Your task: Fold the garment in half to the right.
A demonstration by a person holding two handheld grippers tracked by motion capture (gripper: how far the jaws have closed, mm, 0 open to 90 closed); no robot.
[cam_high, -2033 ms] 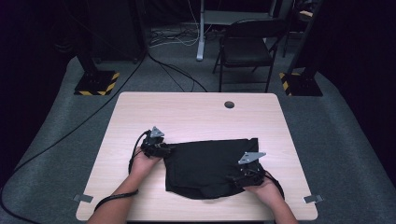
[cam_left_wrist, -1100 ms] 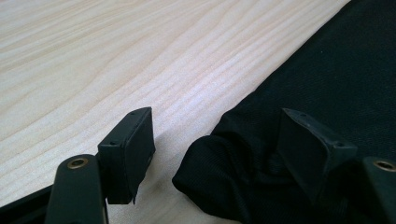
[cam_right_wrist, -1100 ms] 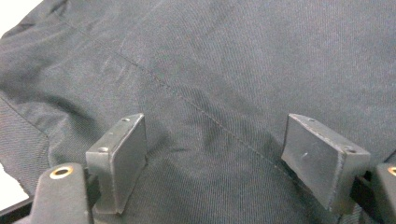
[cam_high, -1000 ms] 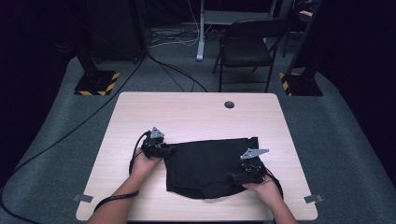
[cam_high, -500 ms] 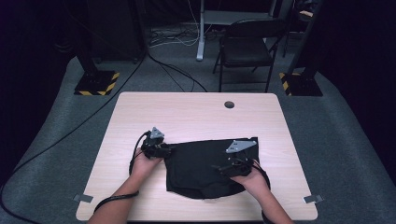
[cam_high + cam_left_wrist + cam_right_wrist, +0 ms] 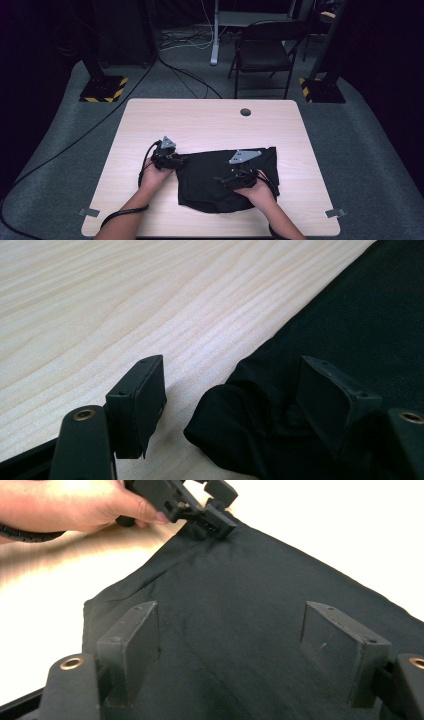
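Note:
A black cloth (image 6: 202,182) lies flat on the front half of the wooden table (image 6: 210,120). My left gripper (image 6: 181,161) sits at the cloth's upper-left corner. In the left gripper view the gripper (image 6: 230,390) is open, with the bunched corner of the cloth (image 6: 240,415) between the jaws; the left pad (image 6: 145,400) stands clear of it. My right gripper (image 6: 222,179) hovers over the cloth's middle right and points toward the left hand. Its jaws (image 6: 230,635) are open just above the smooth cloth (image 6: 240,580), holding nothing.
A round cable hole (image 6: 245,112) sits near the table's far edge. Grey tape tabs (image 6: 89,212) mark the front corners. Beyond the table stand a folding chair (image 6: 265,50) and two posts with striped bases (image 6: 102,90).
My right gripper has moved left from the cloth's right edge to over its middle, rising slightly. The left gripper has stayed at the corner.

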